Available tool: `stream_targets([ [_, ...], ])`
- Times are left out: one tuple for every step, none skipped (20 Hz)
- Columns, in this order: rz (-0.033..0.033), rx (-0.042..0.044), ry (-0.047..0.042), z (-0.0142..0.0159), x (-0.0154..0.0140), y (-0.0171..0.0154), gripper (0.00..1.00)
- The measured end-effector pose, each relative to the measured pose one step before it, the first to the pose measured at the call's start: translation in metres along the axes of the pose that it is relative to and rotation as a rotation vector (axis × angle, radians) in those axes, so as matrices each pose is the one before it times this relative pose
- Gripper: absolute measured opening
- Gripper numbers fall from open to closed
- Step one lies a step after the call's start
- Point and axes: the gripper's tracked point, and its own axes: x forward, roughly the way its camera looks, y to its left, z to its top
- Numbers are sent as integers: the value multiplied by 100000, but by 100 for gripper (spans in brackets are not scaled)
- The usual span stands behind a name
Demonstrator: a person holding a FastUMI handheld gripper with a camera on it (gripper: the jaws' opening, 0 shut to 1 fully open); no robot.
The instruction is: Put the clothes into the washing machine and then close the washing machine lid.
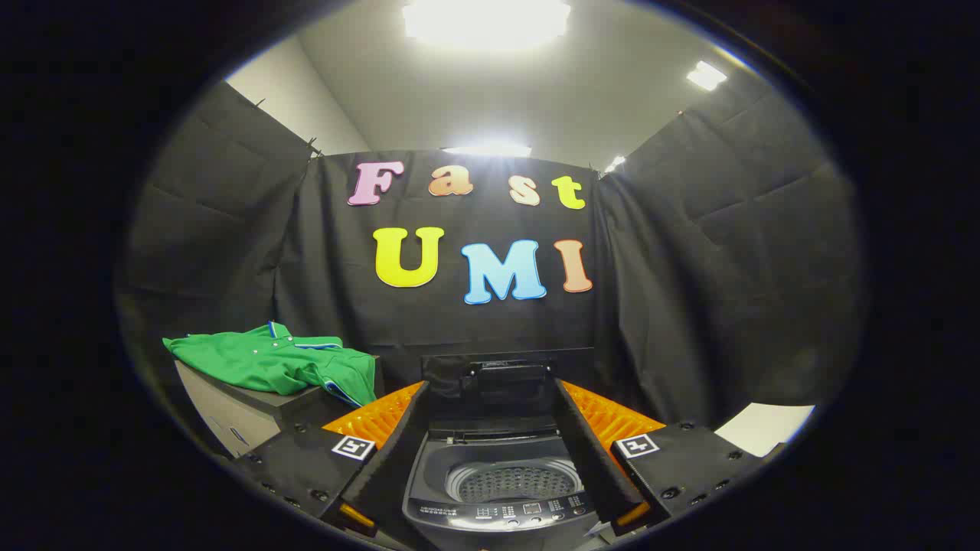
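Green shirt (276,363), grey washing machine (498,497)

Tool (490,428), square markers, screws, ribbed panels

One green polo shirt (276,362) lies at the lower left of the frame on one grey cabinet (245,417). One top-loading washing machine (501,490) stands at the bottom centre, its one lid (505,379) raised. One gripper (499,467) shows two fingers (383,451), spread wide apart.
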Motion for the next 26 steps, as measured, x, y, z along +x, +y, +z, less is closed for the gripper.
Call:
stream_targets([
  [120,-144,221,-108,30,134,98],
  [355,447,382,-19,26,175,98],
  [485,440,583,-171,29,167,98],
  [518,-9,119,-44,68,179,98],
  [-109,-369,33,-66,36,-44,98],
  [-10,-283,120,-71,74,-32,98],
  [386,401,84,-187,39,215,98],
  [517,670,130,-54,20,216,98],
  [550,553,202,-215,73,252,98],
  [150,165,449,-122,27,56,98],
  [128,226,394,-178,-38,41,98],
  [125,270,131,-3,-105,-1,98],
  [76,159,-76,-57,-61,28,98],
  [8,-74,120,15,-6,-18,98],
  [-113,15,-114,-24,3,-152,98],
  [86,171,34,102,-28,-64,98],
  [158,319,-157,19,-69,69,98],
  [121,215,-21,13,1,9,98],
  [72,146,-41,-92,-49,86,98],
  [9,222,240,-63,18,-1,98],
  [431,404,261,-46,-7,187,98],
  [355,227,77,-31,0,147,98],
  [251,-52,-254,99,-197,129,98],
  [-124,-373,-473,141,44,-31,98],
  [-134,-398,-510,178,72,-10,98],
  [-75,-101,-289,40,85,18,98],
])
